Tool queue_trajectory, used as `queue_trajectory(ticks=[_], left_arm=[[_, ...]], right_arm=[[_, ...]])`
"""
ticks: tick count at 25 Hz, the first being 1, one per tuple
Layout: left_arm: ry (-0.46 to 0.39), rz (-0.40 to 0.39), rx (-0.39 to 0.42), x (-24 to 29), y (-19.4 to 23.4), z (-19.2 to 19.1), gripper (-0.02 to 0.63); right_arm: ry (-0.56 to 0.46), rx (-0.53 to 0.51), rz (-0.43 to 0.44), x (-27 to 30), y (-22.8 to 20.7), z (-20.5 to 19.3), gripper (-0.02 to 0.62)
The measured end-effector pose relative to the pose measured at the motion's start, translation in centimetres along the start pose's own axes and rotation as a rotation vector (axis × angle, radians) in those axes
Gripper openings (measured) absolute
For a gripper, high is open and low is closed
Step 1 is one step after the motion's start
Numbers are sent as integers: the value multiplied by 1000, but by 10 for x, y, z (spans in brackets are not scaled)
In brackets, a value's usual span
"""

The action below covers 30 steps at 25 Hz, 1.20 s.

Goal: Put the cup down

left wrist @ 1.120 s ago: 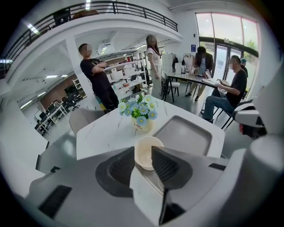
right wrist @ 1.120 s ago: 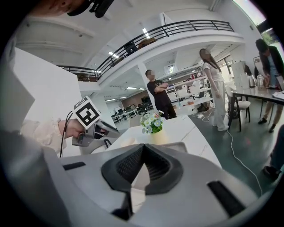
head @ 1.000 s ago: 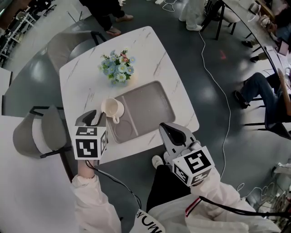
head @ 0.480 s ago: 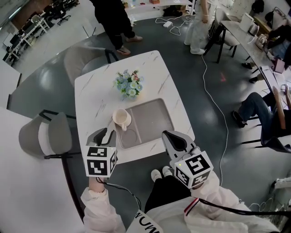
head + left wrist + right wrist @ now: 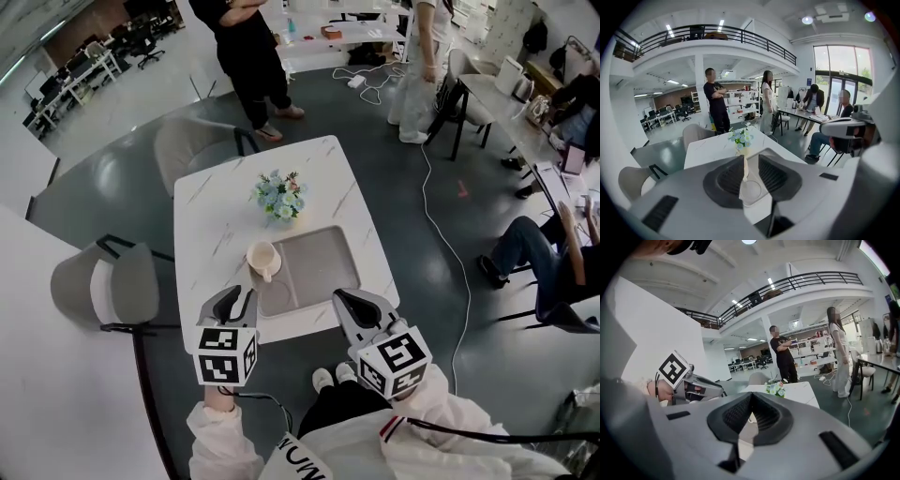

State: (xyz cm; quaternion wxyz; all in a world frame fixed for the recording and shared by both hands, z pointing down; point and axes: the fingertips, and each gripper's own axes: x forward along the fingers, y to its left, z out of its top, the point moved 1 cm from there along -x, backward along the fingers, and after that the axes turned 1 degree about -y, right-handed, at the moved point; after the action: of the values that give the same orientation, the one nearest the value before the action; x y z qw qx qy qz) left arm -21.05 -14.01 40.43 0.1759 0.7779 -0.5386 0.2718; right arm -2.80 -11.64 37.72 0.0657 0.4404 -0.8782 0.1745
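Head view, cup [image 5: 262, 257]: seen standing upright on the white marble table [image 5: 216, 206], at the left edge of the grey tray [image 5: 319, 255]; whether the rim is touched cannot be told.
Head view, flowers [image 5: 279, 195]: placed beyond the tray, near the table's middle.
Head view, left gripper [image 5: 237, 300]: held over the table's near edge, apart from the cup.
Head view, right gripper [image 5: 352, 305]: held over the near edge by the tray's near right corner.
Left gripper view, jaws: parted, just drawn in a little, with nothing clasped; the cup and tray are seen through the gap, farther off.
Right gripper view, jaws: brought together at the tips, with nothing between them; the left gripper is seen at the left, the flowers ahead.
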Motion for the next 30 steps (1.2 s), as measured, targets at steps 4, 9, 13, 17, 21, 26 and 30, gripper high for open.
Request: queue_trajectory(ticks=[4, 9, 13, 17, 21, 26, 30], left_arm=[[-59, 16, -24, -22, -8, 4, 75], [-140, 60, 7, -45, -20, 15, 42], [-221, 81, 10, -66, -29, 22, 14], [-259, 95, -10, -79, -36, 21, 13], [-297, 105, -47, -92, -42, 20, 11], [-363, 159, -59, -104, -44, 21, 11], [-370, 187, -52, -104, -53, 20, 11]], right_arm=[[-9, -18, 25, -6, 11, 11, 5], [-24, -27, 40, -12, 16, 23, 5], [-40, -37, 42, -22, 18, 29, 5], [-65, -37, 31, -31, 13, 36, 5], [-92, -42, 35, -40, 18, 43, 5], [-110, -54, 49, -46, 29, 47, 5], [-118, -66, 55, -49, 29, 49, 5]])
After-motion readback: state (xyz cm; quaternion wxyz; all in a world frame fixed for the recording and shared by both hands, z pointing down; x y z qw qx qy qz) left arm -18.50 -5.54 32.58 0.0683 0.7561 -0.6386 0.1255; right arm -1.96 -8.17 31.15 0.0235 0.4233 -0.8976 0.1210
